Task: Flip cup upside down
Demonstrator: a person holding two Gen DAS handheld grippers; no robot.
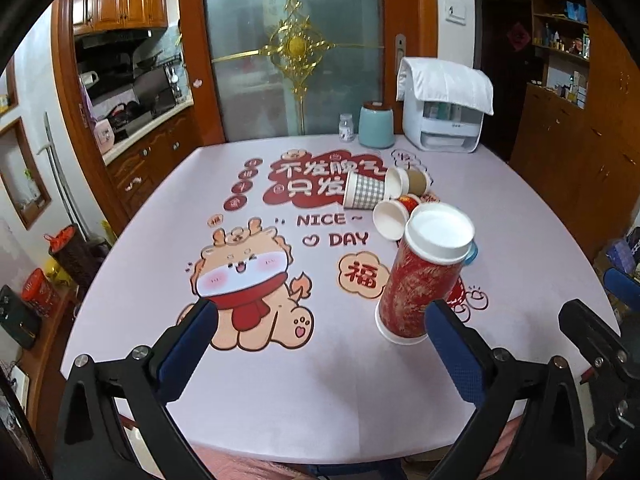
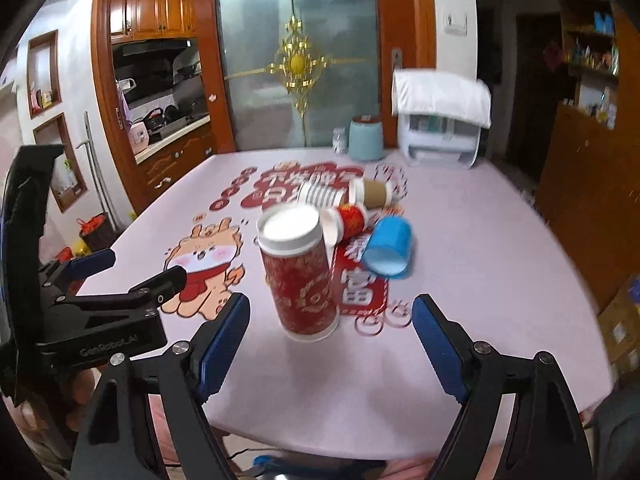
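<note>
A tall red patterned paper cup [image 1: 420, 276] stands upside down on the table, white base up; it also shows in the right wrist view [image 2: 300, 276]. My left gripper [image 1: 320, 344] is open and empty, its right finger close beside the cup's rim. My right gripper [image 2: 332, 344] is open and empty, the cup just ahead between its fingers without touching. Beyond lie several cups on their sides: a checked one [image 1: 366, 190], a brown one [image 1: 416, 180], a small red one [image 2: 352, 218] and a blue one [image 2: 386, 246].
The table [image 1: 320, 400] has a pink cloth with cartoon prints. At its far edge stand a small bottle [image 1: 346, 128], a teal canister [image 1: 376, 126] and a white appliance under a cloth [image 1: 444, 120]. The left gripper's body [image 2: 80, 320] shows at left in the right wrist view.
</note>
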